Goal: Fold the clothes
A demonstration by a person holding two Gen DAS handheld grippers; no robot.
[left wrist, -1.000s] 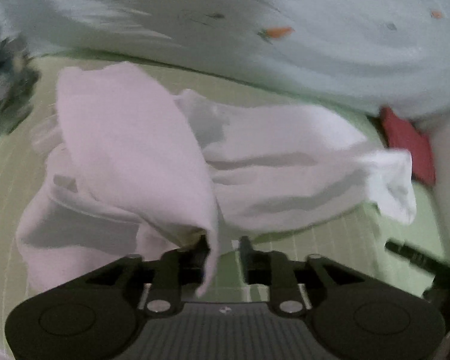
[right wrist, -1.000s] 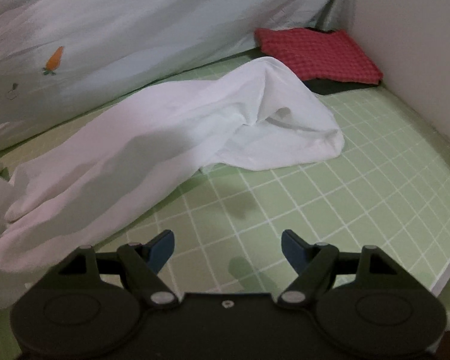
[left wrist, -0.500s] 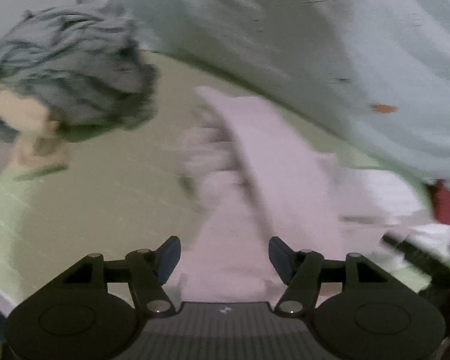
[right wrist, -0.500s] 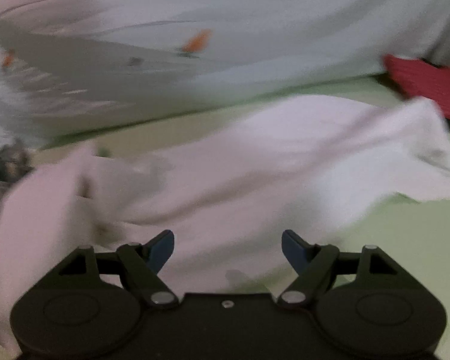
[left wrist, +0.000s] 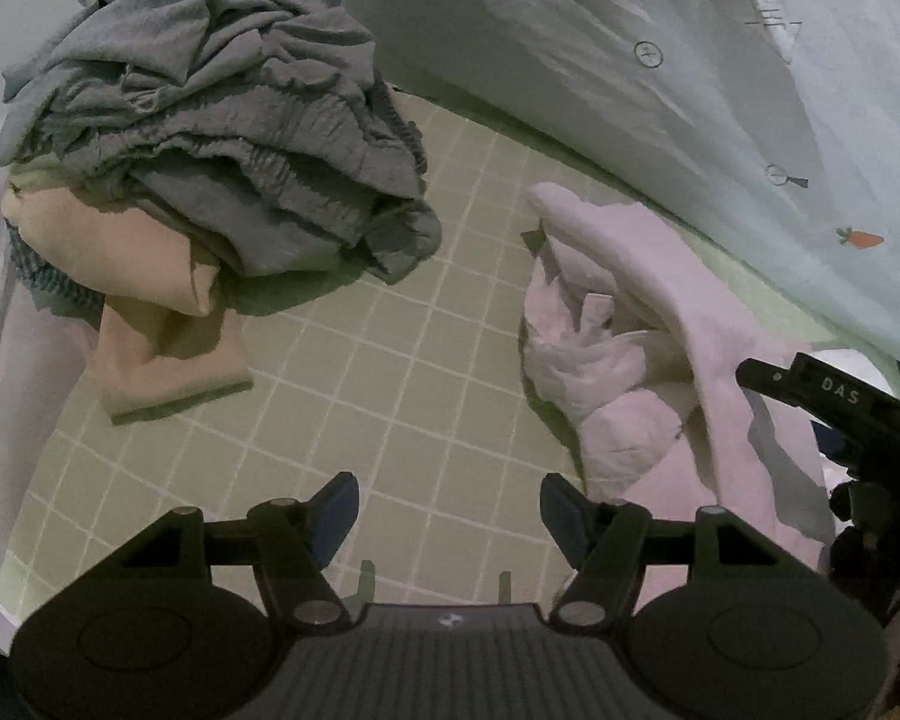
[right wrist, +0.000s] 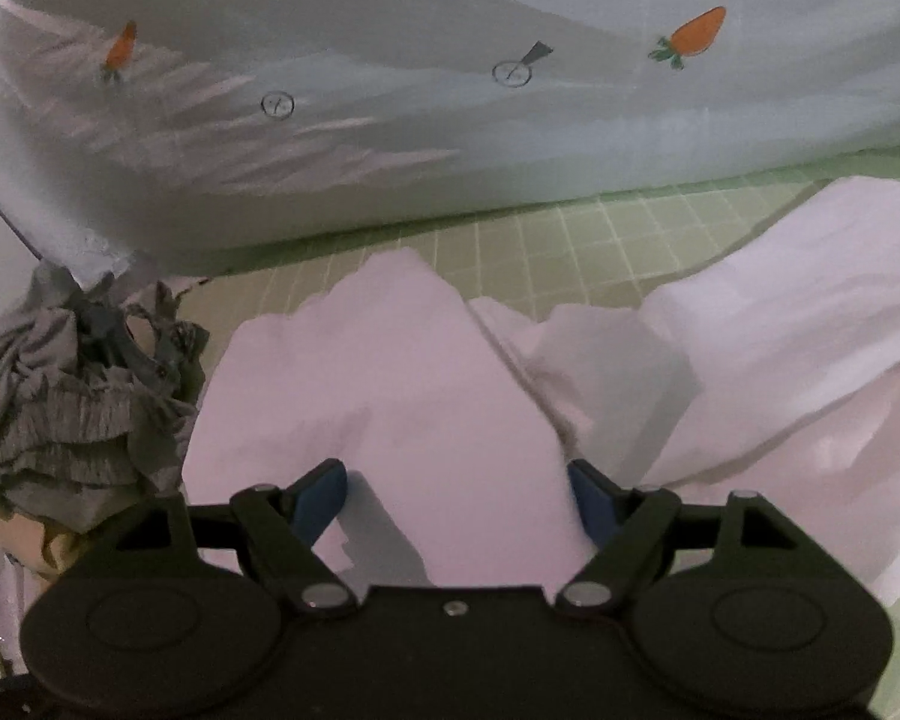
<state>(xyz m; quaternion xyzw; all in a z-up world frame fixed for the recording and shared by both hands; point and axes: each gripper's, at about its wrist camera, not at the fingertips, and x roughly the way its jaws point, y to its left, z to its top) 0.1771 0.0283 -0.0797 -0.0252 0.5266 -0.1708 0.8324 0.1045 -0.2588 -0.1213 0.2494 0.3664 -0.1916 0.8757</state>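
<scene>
The white garment (right wrist: 450, 396) lies rumpled on the green grid mat (left wrist: 390, 372), between the heap of grey clothes (left wrist: 222, 120) and the pale carrot-print sheet (right wrist: 450, 120) — nothing about it looks folded yet, so the step in hand seems to be finding a fresh hold. The left gripper (left wrist: 449, 507) hangs released over bare mat just beside the cloth, grasping nothing. The right gripper (right wrist: 459, 495) is spread wide too, with a raised fold of the garment between its fingers — not pinched. Next, each claw probably needs an edge or corner to clench so the cloth can be spread flat.
</scene>
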